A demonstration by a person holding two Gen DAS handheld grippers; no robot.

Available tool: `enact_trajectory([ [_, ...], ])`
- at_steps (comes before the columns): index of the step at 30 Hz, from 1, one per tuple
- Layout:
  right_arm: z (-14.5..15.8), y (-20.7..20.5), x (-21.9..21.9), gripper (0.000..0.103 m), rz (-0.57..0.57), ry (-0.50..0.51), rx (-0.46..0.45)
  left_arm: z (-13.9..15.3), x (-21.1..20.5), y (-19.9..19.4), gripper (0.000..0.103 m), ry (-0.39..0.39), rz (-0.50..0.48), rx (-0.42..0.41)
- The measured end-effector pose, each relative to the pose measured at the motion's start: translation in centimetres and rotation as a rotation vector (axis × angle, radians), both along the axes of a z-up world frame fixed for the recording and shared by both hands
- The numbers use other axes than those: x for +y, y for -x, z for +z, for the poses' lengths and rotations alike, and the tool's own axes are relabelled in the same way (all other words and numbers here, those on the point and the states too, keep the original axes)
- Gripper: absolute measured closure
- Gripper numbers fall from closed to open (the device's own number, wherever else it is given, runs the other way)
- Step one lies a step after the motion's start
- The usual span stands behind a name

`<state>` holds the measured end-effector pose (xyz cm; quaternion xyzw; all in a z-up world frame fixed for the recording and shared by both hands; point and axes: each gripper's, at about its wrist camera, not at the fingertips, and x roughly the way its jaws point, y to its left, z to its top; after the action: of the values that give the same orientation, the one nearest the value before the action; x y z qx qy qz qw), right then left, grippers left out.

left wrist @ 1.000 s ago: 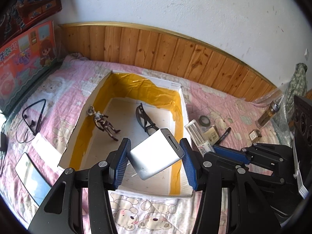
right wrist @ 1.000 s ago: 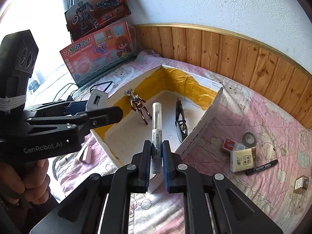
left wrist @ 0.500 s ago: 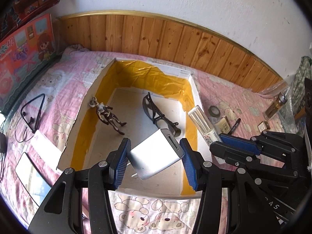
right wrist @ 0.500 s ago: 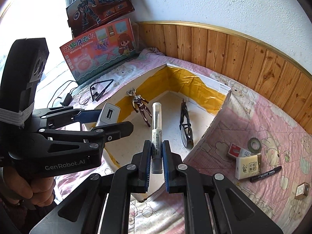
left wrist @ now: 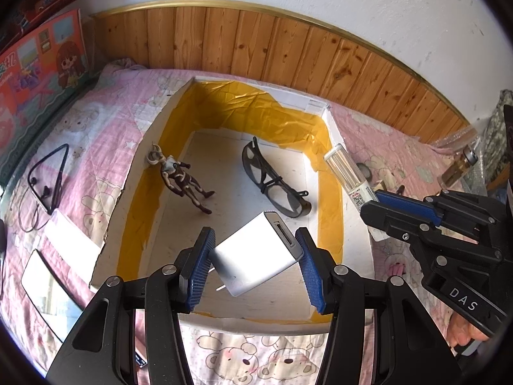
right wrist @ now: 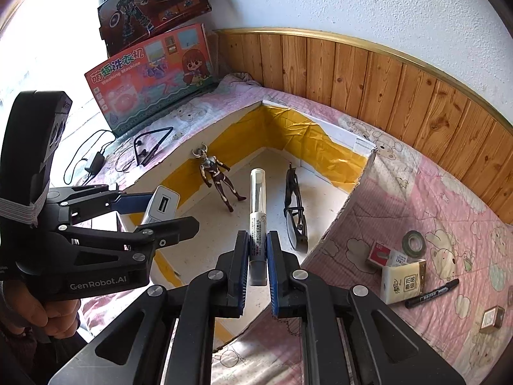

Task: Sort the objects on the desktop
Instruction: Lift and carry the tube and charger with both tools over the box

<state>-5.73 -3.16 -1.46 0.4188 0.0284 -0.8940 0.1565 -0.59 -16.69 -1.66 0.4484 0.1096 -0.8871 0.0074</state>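
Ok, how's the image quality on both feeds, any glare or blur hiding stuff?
Left wrist: sharp, fisheye bends the wood panelling, corners vignetted. Right wrist: window blown out at upper left; the box and tube stay clear.

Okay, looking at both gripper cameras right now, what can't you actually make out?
- Charger prongs: left wrist view, mostly hidden behind its body.
- Pen print: right wrist view, too small to read.
- Pen's lower end: right wrist view, hidden between the right gripper pads.
- Box near wall: both views, blocked by grippers.
- Small carton: right wrist view, too small to identify.
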Motion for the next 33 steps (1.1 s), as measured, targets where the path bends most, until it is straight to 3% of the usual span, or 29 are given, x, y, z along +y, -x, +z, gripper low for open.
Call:
enact_trajectory([
  [17,-1.3,6.2,-2.5,0.091,0.012,-0.011,-0.089,-1.9,-3.4,1.0,0.05,-0.147,0.032,-0.069],
  [33,-3.4,12.2,-6.1,0.091,0.043,-0.054,-0.195,-3.6,-2.5,2.6,0.05,-0.184,0.01,-0.134],
])
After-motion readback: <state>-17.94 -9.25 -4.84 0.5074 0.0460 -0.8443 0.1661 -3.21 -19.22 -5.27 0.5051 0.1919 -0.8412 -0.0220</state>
